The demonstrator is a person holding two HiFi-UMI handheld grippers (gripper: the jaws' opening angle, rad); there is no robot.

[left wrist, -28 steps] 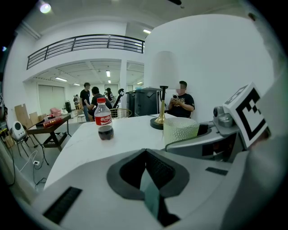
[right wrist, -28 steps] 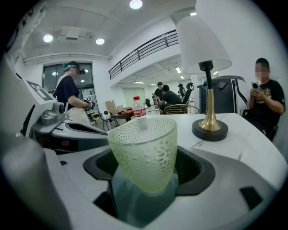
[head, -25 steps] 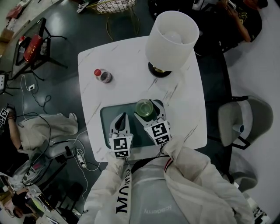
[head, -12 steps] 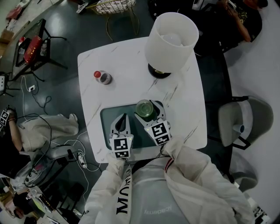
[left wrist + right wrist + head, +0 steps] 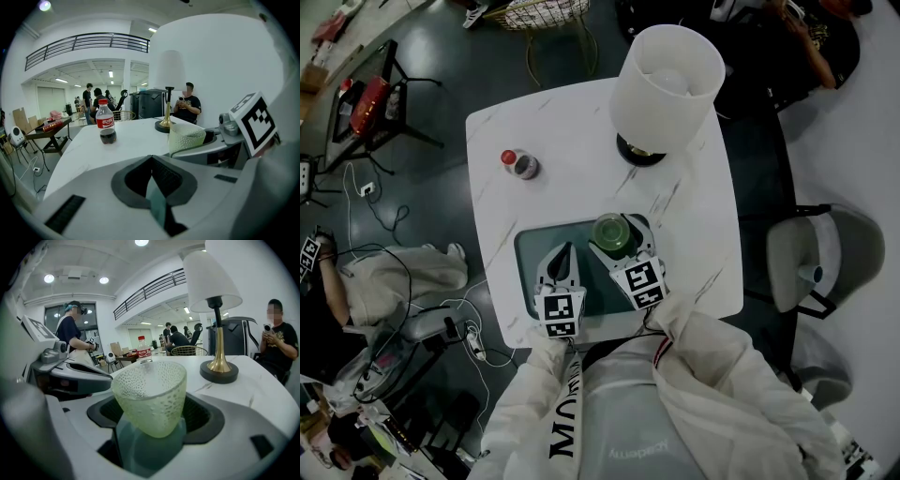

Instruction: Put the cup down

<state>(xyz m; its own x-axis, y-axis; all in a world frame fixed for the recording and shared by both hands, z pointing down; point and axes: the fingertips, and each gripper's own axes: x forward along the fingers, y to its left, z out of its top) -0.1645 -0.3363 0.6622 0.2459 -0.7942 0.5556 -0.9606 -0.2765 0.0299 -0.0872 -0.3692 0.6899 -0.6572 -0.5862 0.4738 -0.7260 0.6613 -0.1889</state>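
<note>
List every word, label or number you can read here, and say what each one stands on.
"Academy": upside down on the person's white top.
"MO": lettering down the same top, the rest lost in a fold.
Bottle, red label: white script, too small to read.
Marker cubes: square patterns only, no words.
Cup: no text.

Dark floor (image 5: 441, 66) — marble table (image 5: 562, 131) (lamp (image 5: 667, 80) atop), grey chair (image 5: 811, 258).

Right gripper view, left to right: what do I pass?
Left gripper → cup → lamp → seated person.
</note>
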